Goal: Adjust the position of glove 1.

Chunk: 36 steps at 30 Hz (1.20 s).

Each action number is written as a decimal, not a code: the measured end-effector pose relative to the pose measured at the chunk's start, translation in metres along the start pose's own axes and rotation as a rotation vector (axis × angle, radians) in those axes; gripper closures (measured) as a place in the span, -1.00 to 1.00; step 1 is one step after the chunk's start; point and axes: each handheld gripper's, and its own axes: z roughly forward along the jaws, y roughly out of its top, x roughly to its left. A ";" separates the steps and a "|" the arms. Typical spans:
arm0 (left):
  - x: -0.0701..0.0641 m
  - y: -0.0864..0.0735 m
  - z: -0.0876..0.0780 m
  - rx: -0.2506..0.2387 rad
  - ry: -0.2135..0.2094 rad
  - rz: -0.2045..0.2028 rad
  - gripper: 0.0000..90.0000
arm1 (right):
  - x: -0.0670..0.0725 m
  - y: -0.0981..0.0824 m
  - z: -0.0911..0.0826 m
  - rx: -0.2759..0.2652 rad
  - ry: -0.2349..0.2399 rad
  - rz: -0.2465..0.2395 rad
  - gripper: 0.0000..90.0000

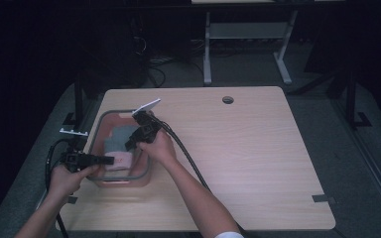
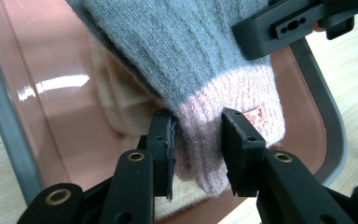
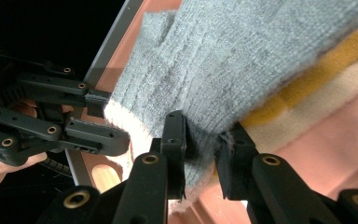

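A grey knit glove [image 2: 191,46] with a pink cuff [image 2: 242,107] lies in a salmon bin [image 1: 99,124] with a grey rim at the table's left. It rests on a cream and yellow glove [image 3: 317,79]. My left gripper [image 2: 198,123] comes in level from the bin's near left, shut on the pink cuff. My right gripper [image 3: 205,128] reaches down from the bin's right side, its pads pinching a fold of the grey knit just past the cuff. In the high view the left gripper [image 1: 110,160] and the right gripper [image 1: 129,145] sit close together over the glove [image 1: 121,136].
The wooden table [image 1: 248,163] stretches bare to the right of the bin, with a round cable hole [image 1: 227,99] near its far edge and a tape mark [image 1: 323,199] at the near right. A white-legged desk [image 1: 207,49] stands beyond it.
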 end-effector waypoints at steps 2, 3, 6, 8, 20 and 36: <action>0.000 0.000 0.000 0.002 0.004 0.000 0.47 | 0.000 0.000 -0.001 -0.004 -0.006 0.000 0.62; 0.000 0.000 0.000 0.005 0.008 0.001 0.47 | 0.001 0.000 -0.002 -0.004 -0.008 -0.003 0.61; 0.001 0.000 0.000 0.009 0.017 0.000 0.46 | 0.000 0.000 -0.004 -0.012 -0.025 -0.014 0.59; 0.001 0.000 0.001 0.007 0.021 -0.007 0.46 | 0.001 0.000 -0.006 -0.016 -0.035 -0.016 0.59; 0.002 0.002 -0.002 -0.008 0.040 -0.001 0.35 | 0.000 0.001 -0.016 -0.041 -0.081 -0.023 0.45; -0.005 0.011 -0.011 -0.035 0.071 0.029 0.12 | 0.006 -0.001 -0.029 -0.059 -0.096 -0.055 0.36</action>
